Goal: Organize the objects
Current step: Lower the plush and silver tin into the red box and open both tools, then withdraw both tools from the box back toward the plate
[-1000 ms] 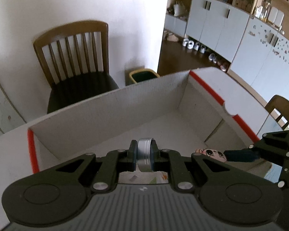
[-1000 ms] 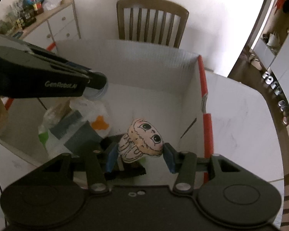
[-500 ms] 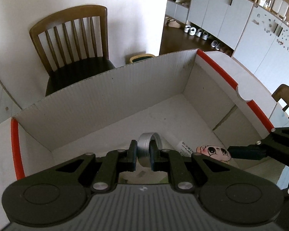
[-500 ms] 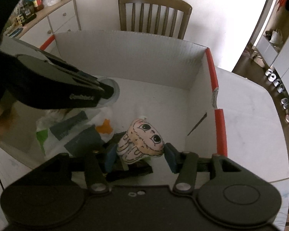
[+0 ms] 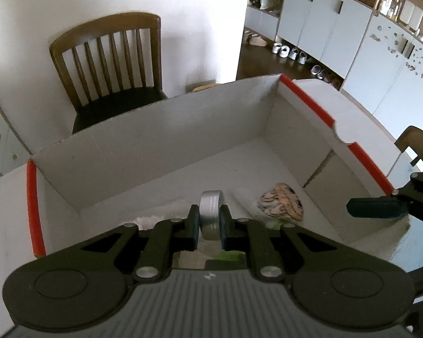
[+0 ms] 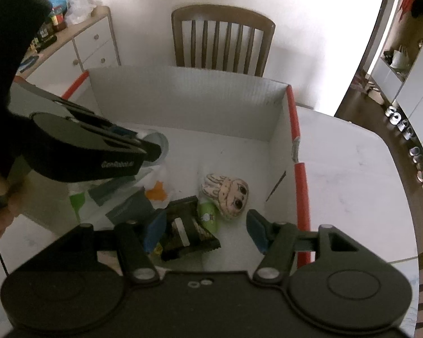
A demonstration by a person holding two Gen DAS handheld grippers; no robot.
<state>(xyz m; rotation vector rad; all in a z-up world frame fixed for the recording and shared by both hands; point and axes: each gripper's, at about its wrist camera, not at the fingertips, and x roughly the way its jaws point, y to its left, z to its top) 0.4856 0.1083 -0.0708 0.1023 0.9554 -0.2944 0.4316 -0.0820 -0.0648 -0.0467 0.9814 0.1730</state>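
Left gripper (image 5: 210, 226) fingers pinch silver tape roll (image 5: 210, 214) over white box (image 6: 183, 107). Right gripper (image 6: 204, 232) fingers spread, just been opening; doll (image 6: 228, 194) lies free inside. Side lettering blurred, unreadable. Right view alone shows dark snack packet (image 6: 187, 232).

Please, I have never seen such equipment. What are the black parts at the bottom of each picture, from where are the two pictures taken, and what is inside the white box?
Each picture comes from a camera on a hand-held gripper, looking along its two fingers. In the left-hand camera's view, the left gripper is shut on a silver roll of tape. In the other view, the right gripper has just been opening; nothing is between its fingers. Both hang over a white cardboard box with red edges. Inside lie a small doll head, a dark snack packet, a green tube and plastic bags.
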